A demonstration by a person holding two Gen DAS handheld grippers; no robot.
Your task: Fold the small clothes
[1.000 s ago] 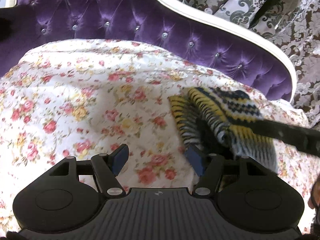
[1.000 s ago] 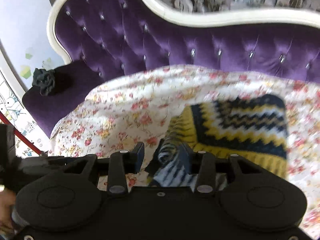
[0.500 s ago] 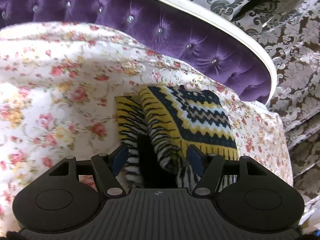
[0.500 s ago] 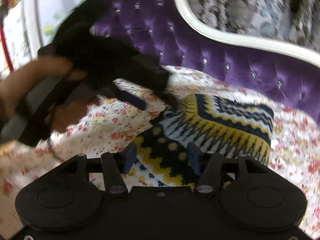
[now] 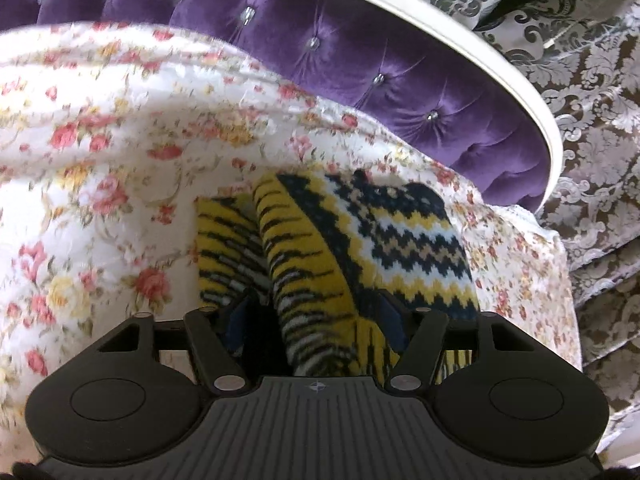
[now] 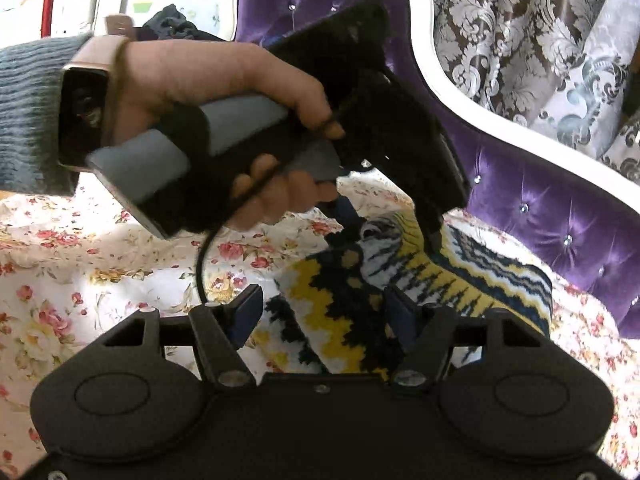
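While both hand-held grippers (image 5: 310, 320) (image 6: 320, 314) gape astride the sweater's (image 5: 360, 248) edge, floral sheet (image 5: 100, 160) spreads leftward.

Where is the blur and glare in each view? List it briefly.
Left wrist: floral sheet smeared by motion at left, knit sharper, fisheye bends the sofa rim. Right wrist: hand and upper tool edges soft, window corner blown out, knit pattern fairly crisp.

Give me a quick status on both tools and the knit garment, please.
Left tool open, straddling a fold of the knit garment. Right tool open, over its near edge. Garment bunched on the floral sheet; left tool's body crosses the right view.
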